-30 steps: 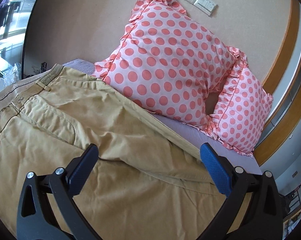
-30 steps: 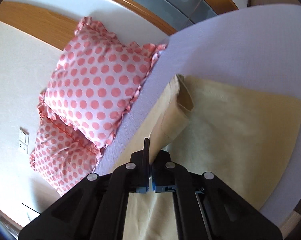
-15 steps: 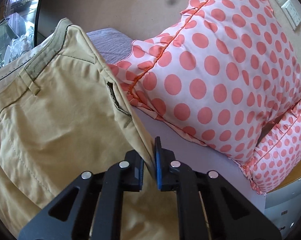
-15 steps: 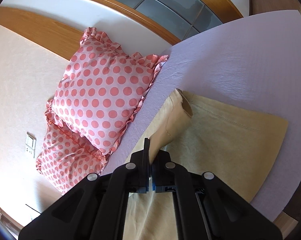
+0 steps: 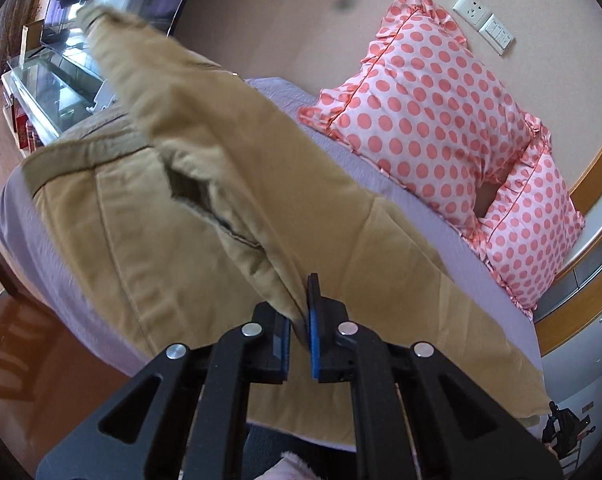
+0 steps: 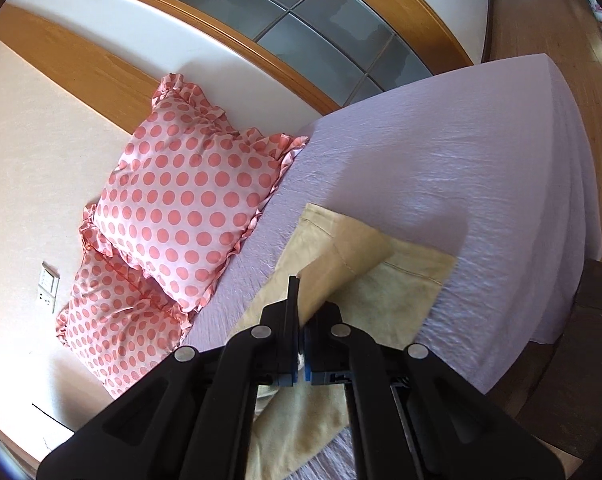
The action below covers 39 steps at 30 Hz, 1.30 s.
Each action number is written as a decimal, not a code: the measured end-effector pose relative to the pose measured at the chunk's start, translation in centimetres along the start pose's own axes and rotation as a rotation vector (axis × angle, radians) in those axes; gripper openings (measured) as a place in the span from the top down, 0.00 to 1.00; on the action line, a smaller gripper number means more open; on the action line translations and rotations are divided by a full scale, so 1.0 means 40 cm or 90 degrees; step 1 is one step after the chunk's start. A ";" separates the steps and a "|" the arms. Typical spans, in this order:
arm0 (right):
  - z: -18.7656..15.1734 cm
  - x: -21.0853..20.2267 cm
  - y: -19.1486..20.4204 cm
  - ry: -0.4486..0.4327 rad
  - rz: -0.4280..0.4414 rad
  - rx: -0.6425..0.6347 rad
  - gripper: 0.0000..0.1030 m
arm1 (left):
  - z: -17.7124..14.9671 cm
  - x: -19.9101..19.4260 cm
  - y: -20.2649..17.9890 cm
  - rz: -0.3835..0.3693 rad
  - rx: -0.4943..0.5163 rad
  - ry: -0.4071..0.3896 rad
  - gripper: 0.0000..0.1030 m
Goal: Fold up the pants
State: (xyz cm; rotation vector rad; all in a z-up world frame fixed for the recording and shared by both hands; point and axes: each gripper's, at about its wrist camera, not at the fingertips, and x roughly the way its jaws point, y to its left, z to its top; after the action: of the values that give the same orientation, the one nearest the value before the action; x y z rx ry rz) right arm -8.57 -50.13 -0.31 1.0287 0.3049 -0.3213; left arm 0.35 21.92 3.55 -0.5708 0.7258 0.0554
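Tan pants (image 5: 149, 236) lie on a bed with a lilac sheet (image 5: 413, 208). My left gripper (image 5: 301, 320) is shut on the pants' far side edge near the waistband and holds that side lifted off the bed, with a pocket opening showing. In the right wrist view my right gripper (image 6: 301, 320) is shut on the far edge of a leg of the pants (image 6: 341, 272) near the hem, lifted and curled over the leg that lies flat on the sheet (image 6: 461, 184).
Two pink polka-dot pillows (image 5: 429, 104) (image 6: 181, 208) lean on the wall at the head of the bed. A glass cabinet (image 5: 49, 80) stands beyond the waistband end. Wooden floor (image 6: 541, 12) and a dark bed frame (image 6: 593, 296) border the bed.
My left gripper shut on the pants' edge and lifted it high, pulling back from the pillows. My right gripper kept its hold and raised the leg edge, drawing it back.
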 end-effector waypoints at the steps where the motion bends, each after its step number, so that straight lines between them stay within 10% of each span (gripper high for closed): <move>1: -0.003 -0.002 -0.007 0.001 -0.006 0.001 0.99 | -0.016 -0.005 0.007 0.004 0.000 0.004 0.93; 11: -0.017 -0.023 -0.034 0.006 -0.055 -0.005 0.98 | -0.064 -0.007 0.039 0.004 0.007 0.008 0.89; 13: -0.016 -0.034 -0.037 0.003 -0.085 -0.003 0.85 | -0.071 -0.011 0.042 -0.009 0.012 0.006 0.84; 15: -0.014 -0.058 -0.038 -0.025 -0.117 -0.005 0.38 | -0.077 -0.022 0.043 -0.020 0.017 -0.005 0.68; 16: -0.014 -0.068 -0.040 -0.041 -0.124 -0.007 0.33 | -0.081 -0.030 0.042 -0.024 0.020 -0.014 0.64; 22: -0.023 -0.046 -0.045 -0.042 -0.129 -0.034 0.42 | -0.094 -0.072 0.074 -0.042 -0.002 -0.055 0.52; 30: -0.092 0.008 -0.010 -0.013 -0.075 -0.124 0.90 | -0.088 -0.122 0.167 -0.018 -0.094 -0.118 0.46; 39: -0.139 0.058 0.197 -0.016 0.045 -0.264 0.95 | -0.097 -0.112 0.174 -0.023 -0.090 -0.114 0.40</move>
State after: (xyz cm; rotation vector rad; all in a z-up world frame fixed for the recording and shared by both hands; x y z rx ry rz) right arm -3.86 -41.80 2.27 0.6250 0.2970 -0.1956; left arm -7.07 26.47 0.79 -0.7037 0.5392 0.1232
